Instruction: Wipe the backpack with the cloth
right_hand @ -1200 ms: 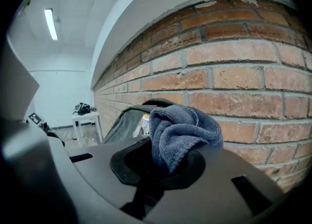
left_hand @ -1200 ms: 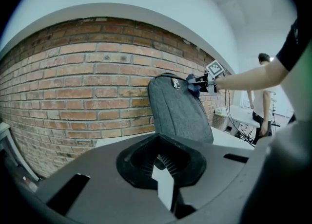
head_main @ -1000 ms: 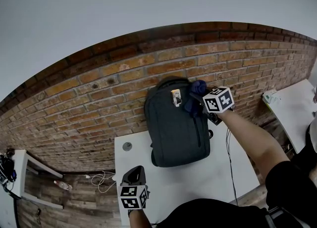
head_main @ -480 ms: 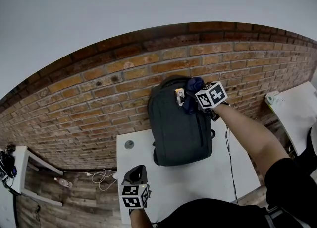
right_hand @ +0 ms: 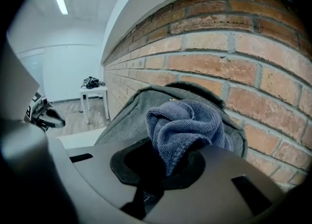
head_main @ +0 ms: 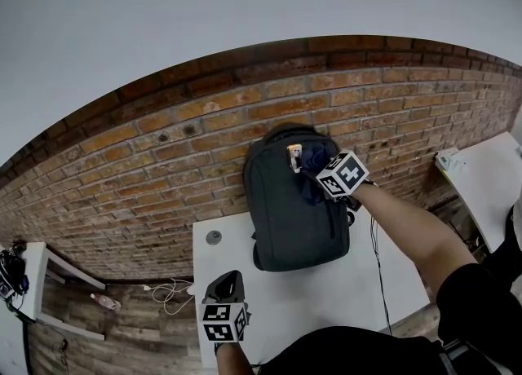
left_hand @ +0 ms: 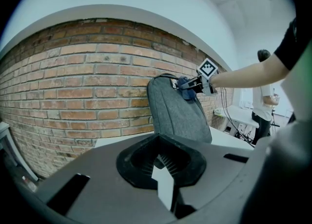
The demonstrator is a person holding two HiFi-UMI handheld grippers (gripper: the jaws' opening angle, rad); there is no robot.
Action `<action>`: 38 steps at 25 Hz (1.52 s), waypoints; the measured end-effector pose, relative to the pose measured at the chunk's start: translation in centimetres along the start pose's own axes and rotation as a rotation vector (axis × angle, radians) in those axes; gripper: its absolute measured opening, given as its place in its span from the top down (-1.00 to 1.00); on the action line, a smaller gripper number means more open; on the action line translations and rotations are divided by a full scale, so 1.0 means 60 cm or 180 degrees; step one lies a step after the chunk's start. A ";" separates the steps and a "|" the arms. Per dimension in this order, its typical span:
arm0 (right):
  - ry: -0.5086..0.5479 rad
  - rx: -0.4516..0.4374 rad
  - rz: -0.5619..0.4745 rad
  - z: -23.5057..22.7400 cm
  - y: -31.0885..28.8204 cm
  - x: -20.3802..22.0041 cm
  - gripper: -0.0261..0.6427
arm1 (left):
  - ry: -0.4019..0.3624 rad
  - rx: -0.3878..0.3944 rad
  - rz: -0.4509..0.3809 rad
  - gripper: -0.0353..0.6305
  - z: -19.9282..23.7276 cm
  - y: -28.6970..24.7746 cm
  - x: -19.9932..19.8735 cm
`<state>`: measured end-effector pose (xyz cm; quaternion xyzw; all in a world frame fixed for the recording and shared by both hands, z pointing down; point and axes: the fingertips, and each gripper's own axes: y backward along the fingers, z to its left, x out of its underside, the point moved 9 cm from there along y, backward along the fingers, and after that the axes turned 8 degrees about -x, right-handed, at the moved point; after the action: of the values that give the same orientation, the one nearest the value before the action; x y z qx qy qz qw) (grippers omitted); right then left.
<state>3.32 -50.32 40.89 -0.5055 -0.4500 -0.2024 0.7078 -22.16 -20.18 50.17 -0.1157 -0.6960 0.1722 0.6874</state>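
Our right tongs (head_main: 324, 180) slide lower on the backpack (head_main: 285, 222), clamping the cloth (head_main: 311, 191); our left tongs (head_main: 222, 287) hover slightly parted, empty, above the tabletop (head_main: 334, 296).

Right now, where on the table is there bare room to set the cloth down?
Widest bare patch: the table in front of the backpack, between its base and the left gripper. A narrower strip lies right of the backpack, but a cable runs across it. Crowded: the backpack's top, where the right gripper holds the cloth.
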 end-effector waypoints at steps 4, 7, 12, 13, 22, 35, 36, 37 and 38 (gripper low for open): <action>-0.0114 -0.0069 -0.0035 0.018 0.000 0.020 0.81 | -0.0006 0.0020 -0.0008 0.93 -0.003 0.006 -0.002; -0.0201 -0.0109 -0.0047 0.032 0.000 0.037 0.81 | -0.0008 0.0029 -0.0016 0.92 -0.004 0.014 -0.002; -0.0287 -0.0152 -0.0053 0.055 0.000 0.064 0.81 | 0.0010 0.0038 0.0001 0.93 -0.003 0.027 0.005; -0.0303 -0.0163 -0.0053 0.059 0.001 0.070 0.81 | 0.0013 0.0042 0.0008 0.92 -0.004 0.030 0.006; -0.0623 -0.0155 -0.0222 0.095 0.022 0.139 0.81 | -0.0027 0.0104 0.0062 0.92 -0.001 0.045 0.016; -0.1053 0.0011 -0.0402 0.157 0.042 0.212 0.81 | -0.0007 0.0288 0.0026 0.93 0.027 0.078 0.027; -0.1081 0.0024 -0.0411 0.162 0.044 0.217 0.81 | -0.0009 0.0297 0.0025 0.93 0.030 0.079 0.030; -0.1104 0.0039 -0.0418 0.166 0.045 0.222 0.81 | -0.0013 0.0308 0.0025 0.92 0.033 0.079 0.032; -0.1115 0.0058 -0.0422 0.170 0.047 0.226 0.81 | -0.0019 0.0322 0.0024 0.93 0.035 0.079 0.034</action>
<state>7.97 -37.73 51.62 -0.4959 -0.6004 -0.1534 0.6083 -24.65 -15.18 50.16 -0.0830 -0.6881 0.2101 0.6896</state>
